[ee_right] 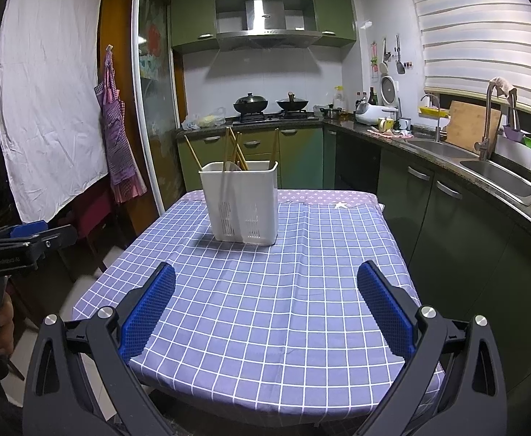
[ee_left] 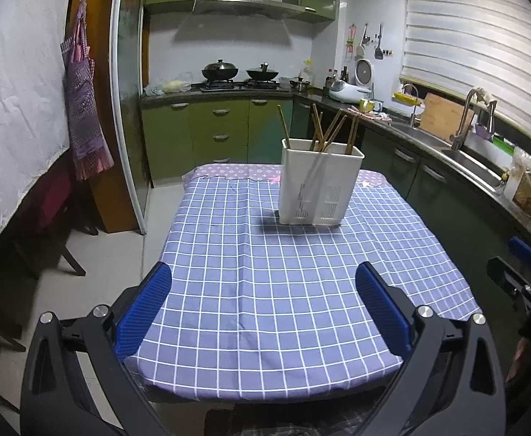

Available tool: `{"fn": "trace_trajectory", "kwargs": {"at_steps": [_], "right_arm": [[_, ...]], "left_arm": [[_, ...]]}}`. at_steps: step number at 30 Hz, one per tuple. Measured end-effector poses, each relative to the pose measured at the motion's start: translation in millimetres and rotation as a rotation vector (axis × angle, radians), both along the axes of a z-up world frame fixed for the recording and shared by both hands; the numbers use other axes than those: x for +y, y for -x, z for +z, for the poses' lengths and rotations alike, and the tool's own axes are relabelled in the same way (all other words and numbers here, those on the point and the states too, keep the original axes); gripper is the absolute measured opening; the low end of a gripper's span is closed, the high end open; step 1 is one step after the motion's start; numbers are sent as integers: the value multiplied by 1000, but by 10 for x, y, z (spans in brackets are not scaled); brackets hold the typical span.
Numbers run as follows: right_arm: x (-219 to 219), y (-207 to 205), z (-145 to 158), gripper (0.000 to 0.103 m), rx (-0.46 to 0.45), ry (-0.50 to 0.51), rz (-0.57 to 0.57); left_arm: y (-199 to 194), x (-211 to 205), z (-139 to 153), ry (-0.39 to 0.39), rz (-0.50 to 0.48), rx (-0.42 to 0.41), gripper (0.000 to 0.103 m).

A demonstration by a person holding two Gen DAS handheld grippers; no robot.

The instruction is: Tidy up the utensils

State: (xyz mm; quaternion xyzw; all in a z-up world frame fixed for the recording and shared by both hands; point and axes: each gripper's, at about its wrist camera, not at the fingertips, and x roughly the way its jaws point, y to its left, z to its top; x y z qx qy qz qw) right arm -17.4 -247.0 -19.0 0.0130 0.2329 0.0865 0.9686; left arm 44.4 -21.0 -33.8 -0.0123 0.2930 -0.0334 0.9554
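Your left gripper (ee_left: 263, 298) and right gripper (ee_right: 265, 298) both gape wide, holding nothing, well short of the white utensil caddy (ee_left: 320, 185). Chopsticks (ee_left: 332, 129) stand inside it, long axes near vertical, tips fanning up. Looks sorted already, w/ the checked tablecloth (ee_left: 265, 272) around the caddy bare.

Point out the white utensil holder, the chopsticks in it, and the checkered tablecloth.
white utensil holder (ee_left: 320, 181), left wrist view, front wall.
chopsticks (ee_left: 332, 132), left wrist view, wooden shafts above the holder's rim.
checkered tablecloth (ee_right: 265, 309), right wrist view, bare cloth between the fingers.
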Motion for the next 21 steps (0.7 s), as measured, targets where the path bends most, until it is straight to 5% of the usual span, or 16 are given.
{"fn": "trace_trajectory", "kwargs": {"at_steps": [6, 21], "right_arm": [[3, -39, -8, 99, 10, -3, 6], [-12, -209, -131, 99, 47, -6, -1]], "left_arm": [[-11, -58, -29, 0, -54, -5, 96], [-222, 55, -141, -32, 13, 6, 96]]}}
